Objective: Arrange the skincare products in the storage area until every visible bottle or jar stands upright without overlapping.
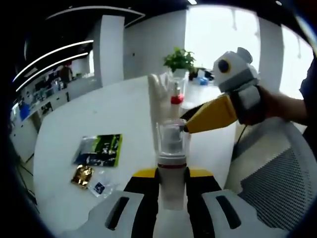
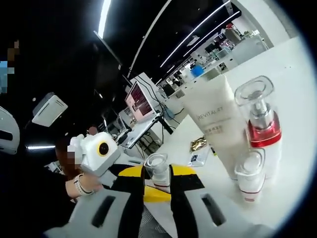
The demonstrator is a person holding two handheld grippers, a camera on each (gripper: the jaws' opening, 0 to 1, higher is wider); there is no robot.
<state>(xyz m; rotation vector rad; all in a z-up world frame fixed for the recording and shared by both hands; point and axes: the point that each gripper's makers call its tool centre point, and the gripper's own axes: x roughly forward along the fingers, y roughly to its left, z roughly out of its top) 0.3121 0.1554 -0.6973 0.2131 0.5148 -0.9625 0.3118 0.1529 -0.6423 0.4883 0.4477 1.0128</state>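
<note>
Bottle [image 1: 172,163] stands upright, clamped between left tongs [image 1: 172,198] at lower centre of frame, while right tongs [image 1: 190,126], jaw state indeterminate, touch its cap from the right.

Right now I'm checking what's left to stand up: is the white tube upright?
Upright. In the right gripper view the white tube rises off the table beside the red-collared pump bottle.

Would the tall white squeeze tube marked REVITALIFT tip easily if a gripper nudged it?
Probably. The tall white squeeze tube stands upright and widens toward its top, so it looks top-heavy. Its smooth plastic may slip. The red-collared pump bottle close beside it could get knocked.
</note>
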